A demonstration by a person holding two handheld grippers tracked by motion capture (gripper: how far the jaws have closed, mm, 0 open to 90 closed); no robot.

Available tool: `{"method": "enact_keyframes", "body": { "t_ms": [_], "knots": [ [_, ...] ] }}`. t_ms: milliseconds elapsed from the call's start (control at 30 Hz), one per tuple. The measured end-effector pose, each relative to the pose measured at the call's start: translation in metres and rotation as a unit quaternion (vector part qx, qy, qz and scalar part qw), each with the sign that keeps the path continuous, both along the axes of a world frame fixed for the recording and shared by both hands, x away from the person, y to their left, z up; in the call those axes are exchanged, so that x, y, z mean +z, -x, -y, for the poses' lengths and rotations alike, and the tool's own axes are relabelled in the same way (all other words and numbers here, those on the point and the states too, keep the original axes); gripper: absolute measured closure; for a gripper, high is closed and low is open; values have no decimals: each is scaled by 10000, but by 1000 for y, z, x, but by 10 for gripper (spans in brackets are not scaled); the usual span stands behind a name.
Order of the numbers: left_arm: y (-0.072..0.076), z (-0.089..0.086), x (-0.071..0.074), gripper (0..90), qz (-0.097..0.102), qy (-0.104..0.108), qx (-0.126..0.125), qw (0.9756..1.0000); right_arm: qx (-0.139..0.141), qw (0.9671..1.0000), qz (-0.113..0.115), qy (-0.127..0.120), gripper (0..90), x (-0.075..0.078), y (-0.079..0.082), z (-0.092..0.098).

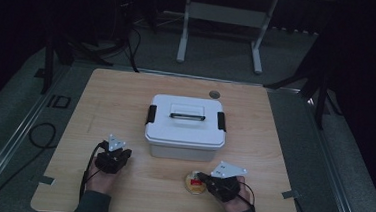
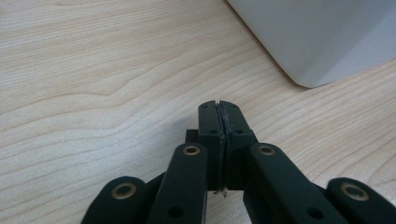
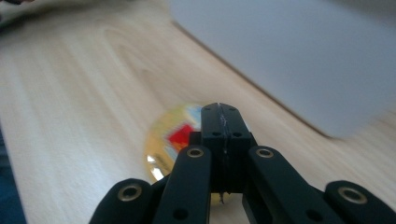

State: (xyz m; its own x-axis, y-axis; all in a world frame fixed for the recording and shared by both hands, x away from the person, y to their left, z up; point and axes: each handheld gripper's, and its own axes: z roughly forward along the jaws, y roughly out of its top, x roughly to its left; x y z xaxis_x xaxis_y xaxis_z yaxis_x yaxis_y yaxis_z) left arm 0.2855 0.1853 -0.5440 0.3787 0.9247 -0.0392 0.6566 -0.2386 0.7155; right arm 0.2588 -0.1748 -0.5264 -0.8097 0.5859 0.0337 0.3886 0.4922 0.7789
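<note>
Two grippers, both with jaws together and empty: right gripper (image 3: 219,109) hovers over the round tin (image 3: 166,144), seemingly untouched; the latched box (image 1: 185,127) beyond left gripper (image 2: 218,105) remains unopened.

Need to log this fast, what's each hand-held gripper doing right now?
Left hand-held gripper: closed, empty.
Right hand-held gripper: closed, empty, above the round gold tin.

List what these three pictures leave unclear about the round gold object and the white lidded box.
- Round gold disc with a red mark: right gripper view, print blurred, near part behind the shut right tongs.
- Same disc, high view: too small, dim.
- White plastic box with black latches: contents under its lid.
- Box, left gripper view: cut off by the frame edge.
</note>
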Motion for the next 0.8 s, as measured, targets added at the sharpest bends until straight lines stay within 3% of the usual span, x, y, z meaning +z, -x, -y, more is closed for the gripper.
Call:
{"method": "enact_keyframes", "body": {
  "t_ms": [167, 267, 800],
  "knots": [
    [0, -1, 0, 871, 8, -1, -6, 10000, 183, 9996, -27, 198, 900, -6, 3, -15],
    [0, -1, 0, 867, 12, 5, -3, 10000, 146, 9996, -69, 252, 900, -9, 5, -16],
    [0, 1, 0, 852, -15, -38, -39, 10000, -459, 9981, -25, 421, 900, -7, -5, 16]
  ]
}}
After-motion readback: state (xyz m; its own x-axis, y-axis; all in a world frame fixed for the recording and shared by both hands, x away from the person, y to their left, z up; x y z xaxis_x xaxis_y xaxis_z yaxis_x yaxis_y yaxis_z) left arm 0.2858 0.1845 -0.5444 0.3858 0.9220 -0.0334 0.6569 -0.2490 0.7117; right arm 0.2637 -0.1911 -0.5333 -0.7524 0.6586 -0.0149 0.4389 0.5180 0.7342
